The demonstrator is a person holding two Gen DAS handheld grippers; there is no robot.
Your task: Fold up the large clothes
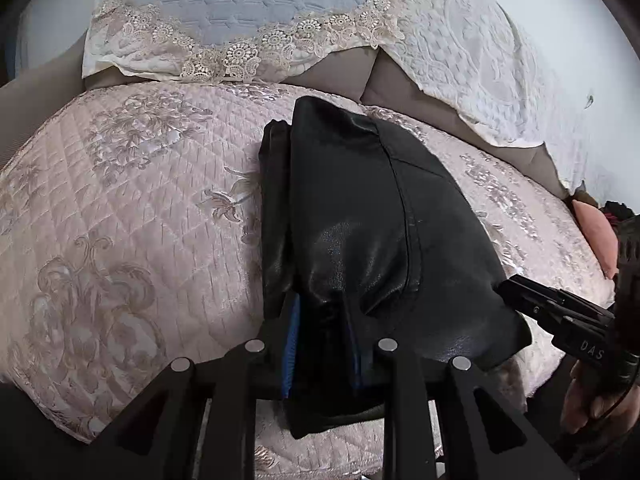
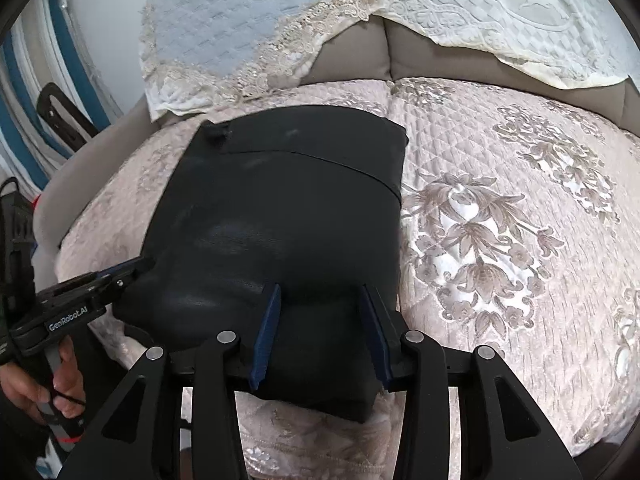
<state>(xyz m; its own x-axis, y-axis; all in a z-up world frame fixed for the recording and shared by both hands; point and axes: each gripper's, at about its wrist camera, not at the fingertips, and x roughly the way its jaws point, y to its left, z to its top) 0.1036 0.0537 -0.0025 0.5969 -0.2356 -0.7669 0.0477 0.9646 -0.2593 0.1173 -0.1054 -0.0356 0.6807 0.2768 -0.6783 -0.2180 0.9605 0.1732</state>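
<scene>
In the middle of both views lies the black leather garment [image 2: 280,208], folded into a thick, glossy, slightly pebbled slab on the pink quilted cover [image 2: 500,240], whose satin face carries diamond stitching and raised flower embroidery. My right gripper [image 2: 320,320] straddles the slab's near edge at the bottom centre of the right view; its blue ribbed pads [image 2: 267,332] stand spread on either side of the bulging fold, and I cannot tell whether they press it. My left gripper [image 1: 320,340] sits over the garment's near corner at the bottom centre of the left view, fingers narrowly parted with black leather between them; whether they pinch it I cannot tell. A stitched seam [image 2: 320,160] crosses the slab's far part. Its far edge is straight and crisp, its near edge rounded and overhanging the cover's front. Open quilt stretches to the right of the right view and the left of the left view. Lace-trimmed cloths [image 1: 240,20] drape the grey backrest [image 2: 352,60] along the top.
</scene>
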